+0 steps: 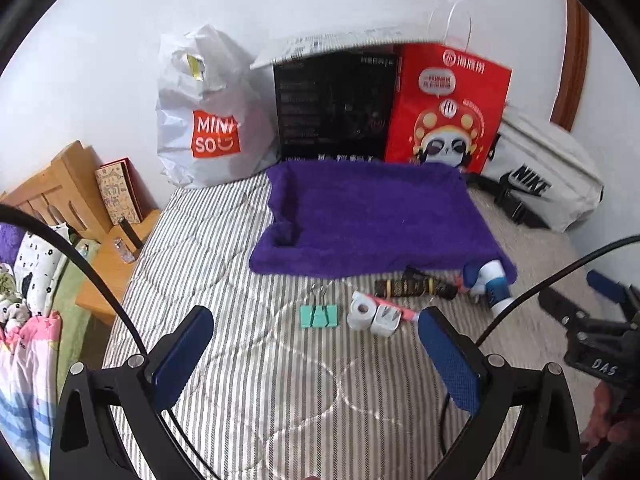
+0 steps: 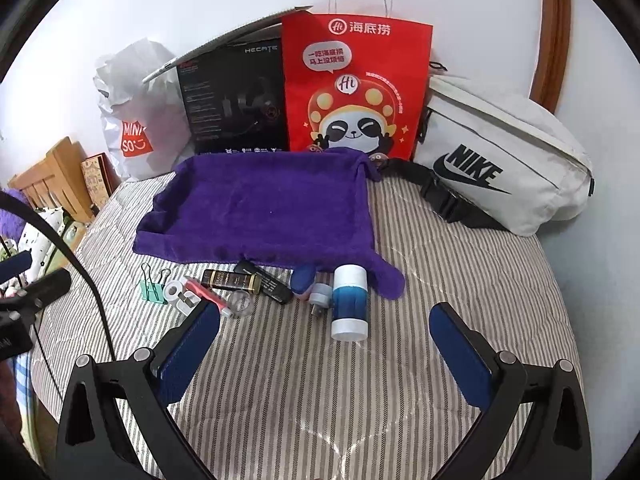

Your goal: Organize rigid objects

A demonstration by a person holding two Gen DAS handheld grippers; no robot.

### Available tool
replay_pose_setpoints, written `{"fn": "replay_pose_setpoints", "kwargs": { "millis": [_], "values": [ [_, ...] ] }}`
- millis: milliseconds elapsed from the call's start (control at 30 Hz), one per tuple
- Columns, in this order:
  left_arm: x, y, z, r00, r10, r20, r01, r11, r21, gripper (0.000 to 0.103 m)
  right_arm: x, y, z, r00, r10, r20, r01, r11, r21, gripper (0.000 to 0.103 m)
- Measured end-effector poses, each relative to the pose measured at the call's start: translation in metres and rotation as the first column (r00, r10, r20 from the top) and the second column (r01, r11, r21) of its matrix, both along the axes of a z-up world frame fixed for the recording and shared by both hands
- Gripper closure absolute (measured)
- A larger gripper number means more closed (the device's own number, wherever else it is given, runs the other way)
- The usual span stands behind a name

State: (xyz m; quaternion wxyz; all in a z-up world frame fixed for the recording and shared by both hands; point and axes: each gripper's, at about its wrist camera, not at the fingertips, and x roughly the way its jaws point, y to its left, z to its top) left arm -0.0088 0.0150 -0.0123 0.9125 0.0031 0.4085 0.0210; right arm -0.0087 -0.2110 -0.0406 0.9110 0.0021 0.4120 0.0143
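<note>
Right wrist view shows the small rigid things lying in a row on the striped bed just in front of the purple towel (image 2: 260, 208): a blue-and-white cylinder (image 2: 350, 304), a dark gold-lettered tube (image 2: 230, 280) and a green binder clip (image 2: 153, 290), all likely light, stiff and smooth, so the cylinder is best pinched across its middle. Behind the towel a red paper bag (image 2: 356, 84) stands, contents hidden. Right gripper (image 2: 325, 334) and left gripper (image 1: 316, 330) both gape wide, empty.

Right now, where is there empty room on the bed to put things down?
The purple towel is bare. The striped sheet between both grippers and the clutter is free too. It's crowded along the towel's near edge, from green clip to white-blue bottle.
</note>
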Motion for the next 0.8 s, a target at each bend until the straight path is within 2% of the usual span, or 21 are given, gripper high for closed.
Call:
{"fn": "replay_pose_setpoints", "kwargs": {
  "millis": [300, 800],
  "values": [
    [-0.004, 0.004, 0.015, 1.0, 0.001, 0.001, -0.001, 1.0, 0.015, 0.0, -0.004, 0.002, 0.018, 0.999, -0.005, 0.034, 0.004, 1.0, 0.006, 0.0],
    [-0.016, 0.001, 0.024, 0.999, -0.014, 0.03, 0.012, 0.998, 0.056, 0.0, -0.005, 0.004, 0.021, 1.0, -0.009, 0.025, 0.009, 1.0, -0.01, 0.0]
  ]
}}
